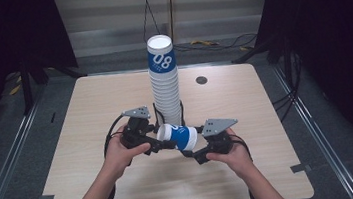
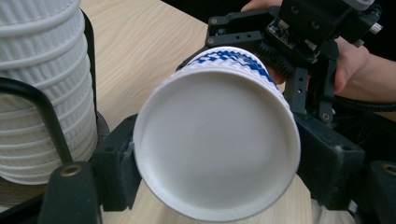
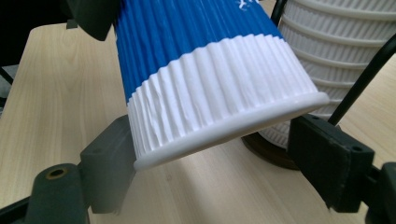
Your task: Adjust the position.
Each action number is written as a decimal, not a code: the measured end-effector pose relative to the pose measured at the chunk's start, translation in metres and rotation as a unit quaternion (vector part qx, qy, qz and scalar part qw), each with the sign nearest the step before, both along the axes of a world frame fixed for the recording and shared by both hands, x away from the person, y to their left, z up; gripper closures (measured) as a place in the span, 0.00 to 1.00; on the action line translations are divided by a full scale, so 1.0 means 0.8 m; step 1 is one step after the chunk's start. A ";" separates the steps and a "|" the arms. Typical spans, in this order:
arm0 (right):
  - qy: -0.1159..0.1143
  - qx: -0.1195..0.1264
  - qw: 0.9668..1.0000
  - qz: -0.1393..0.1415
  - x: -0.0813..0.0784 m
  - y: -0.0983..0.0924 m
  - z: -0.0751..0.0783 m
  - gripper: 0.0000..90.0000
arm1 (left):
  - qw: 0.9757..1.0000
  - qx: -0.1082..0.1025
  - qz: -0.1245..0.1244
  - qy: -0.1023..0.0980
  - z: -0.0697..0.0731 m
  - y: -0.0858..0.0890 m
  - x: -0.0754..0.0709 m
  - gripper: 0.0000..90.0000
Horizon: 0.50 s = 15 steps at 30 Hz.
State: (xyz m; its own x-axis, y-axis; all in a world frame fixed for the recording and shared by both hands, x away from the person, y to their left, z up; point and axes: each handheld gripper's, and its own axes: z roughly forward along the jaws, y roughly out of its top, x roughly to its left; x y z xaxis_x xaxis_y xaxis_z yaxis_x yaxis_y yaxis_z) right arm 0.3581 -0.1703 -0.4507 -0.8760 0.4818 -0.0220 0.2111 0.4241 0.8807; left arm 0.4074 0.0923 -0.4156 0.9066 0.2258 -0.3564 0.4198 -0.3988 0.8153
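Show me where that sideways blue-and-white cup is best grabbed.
Take the paper cup across its narrower closed base end, probably coming from the left in the high view: it lies level with that end facing left, and the ribbed wall gives pads purchase.

A pale, light-wood desk with rounded corners stands on a grey floor. Near the middle of the desk, towards its far edge, a tall stack of ribbed white paper cups rises upright inside a thin black wire holder, whose dark round base sits flat on the wood. The topmost cup of the stack wears a blue band with white figures. Just right of the stack, a small dark round disc is set in the desktop.
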 end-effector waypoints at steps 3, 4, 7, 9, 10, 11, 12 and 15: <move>0.001 -0.002 1.000 -0.002 0.000 -0.001 0.000 0.21 | 1.000 0.006 0.003 -0.004 0.000 0.000 0.000 0.22; 0.003 -0.004 1.000 -0.002 0.000 -0.001 0.000 0.21 | 1.000 0.005 0.002 -0.002 0.000 0.000 0.000 0.22; 0.006 -0.003 1.000 -0.002 0.000 -0.001 0.000 0.22 | 1.000 0.005 0.003 -0.002 0.000 0.001 0.000 0.22; 0.005 -0.005 1.000 -0.004 0.000 -0.001 0.000 0.22 | 1.000 0.006 0.003 -0.002 0.000 0.001 0.000 0.22; 0.010 -0.003 1.000 -0.002 0.000 -0.001 -0.001 0.23 | 1.000 0.002 0.005 0.000 -0.001 0.001 0.000 0.22; 0.010 -0.004 1.000 -0.003 0.000 -0.001 -0.001 0.23 | 1.000 0.007 0.004 -0.002 -0.001 0.002 0.001 0.22; 0.010 -0.004 1.000 -0.003 0.000 -0.001 -0.001 0.23 | 1.000 0.007 0.004 -0.002 -0.001 0.002 0.001 0.21; 0.012 -0.007 1.000 -0.007 0.000 -0.002 -0.001 0.23 | 1.000 0.010 0.006 -0.003 -0.001 0.002 0.000 0.21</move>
